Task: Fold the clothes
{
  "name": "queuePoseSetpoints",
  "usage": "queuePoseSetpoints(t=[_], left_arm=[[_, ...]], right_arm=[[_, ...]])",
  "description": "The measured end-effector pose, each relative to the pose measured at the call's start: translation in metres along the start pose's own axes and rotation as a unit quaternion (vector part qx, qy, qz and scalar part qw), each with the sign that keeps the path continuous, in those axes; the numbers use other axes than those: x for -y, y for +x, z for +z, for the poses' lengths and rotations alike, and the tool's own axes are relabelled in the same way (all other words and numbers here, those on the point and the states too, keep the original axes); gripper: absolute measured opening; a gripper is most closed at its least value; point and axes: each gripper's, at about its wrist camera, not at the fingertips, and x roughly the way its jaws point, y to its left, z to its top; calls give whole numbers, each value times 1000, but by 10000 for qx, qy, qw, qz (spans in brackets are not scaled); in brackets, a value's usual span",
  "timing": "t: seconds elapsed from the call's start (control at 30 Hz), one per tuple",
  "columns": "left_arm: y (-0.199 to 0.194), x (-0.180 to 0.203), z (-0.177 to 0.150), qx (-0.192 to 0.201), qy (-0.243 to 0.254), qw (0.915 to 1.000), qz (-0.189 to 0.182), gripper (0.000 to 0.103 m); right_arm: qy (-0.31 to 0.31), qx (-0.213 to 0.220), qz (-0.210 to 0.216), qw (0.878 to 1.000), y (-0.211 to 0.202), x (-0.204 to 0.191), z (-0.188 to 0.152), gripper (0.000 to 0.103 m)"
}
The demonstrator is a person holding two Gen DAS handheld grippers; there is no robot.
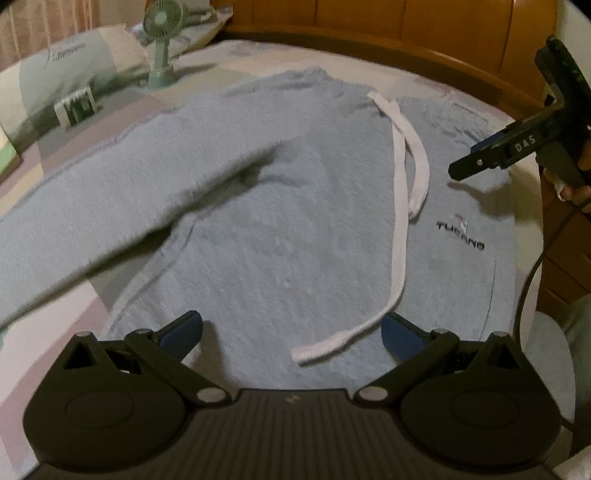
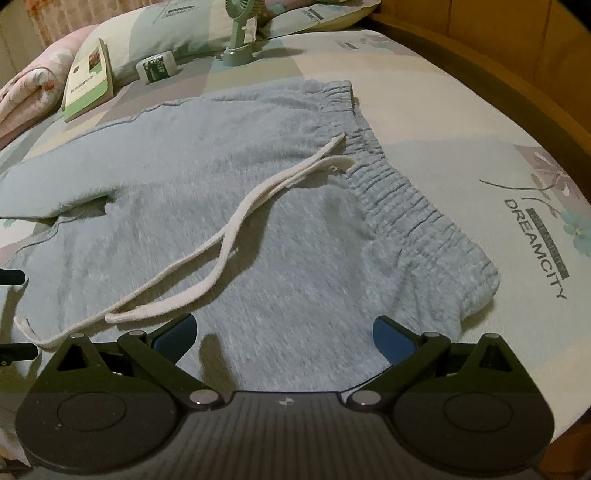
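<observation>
Both fingers of the left gripper stand wide apart at the bottom of the left wrist view, holding nothing, poised over the grey-blue sweatpants. Those of the right gripper are spread just as wide at the bottom of its own view, empty, above the same garment near its elastic waistband. The sweatpants lie flat across the bedsheet, filling the centre of both frames, with 1 leg folded over toward the left. A white drawstring trails in 2 strands over the fabric. In the upper left sit a small green fan, a book and a pillow.
</observation>
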Motion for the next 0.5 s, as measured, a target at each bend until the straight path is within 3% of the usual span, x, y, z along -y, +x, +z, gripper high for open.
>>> queuePoseSetpoints(t=[0.1, 0.27, 0.37, 0.5], left_arm=[[-5, 3, 5, 176, 165, 9996, 121, 102], [-10, 6, 10, 431, 334, 9983, 228, 102], [-12, 5, 12, 517, 309, 9979, 224, 102], [-8, 1, 11, 531, 216, 9981, 212, 102]], right_arm=[[-120, 235, -122, 9996, -9, -4, 8, 103], [-208, 611, 130, 9978, -11, -9, 38, 103], [-241, 584, 224, 9978, 4, -12, 58, 103], [64, 169, 385, 9991, 38, 0, 74, 103]])
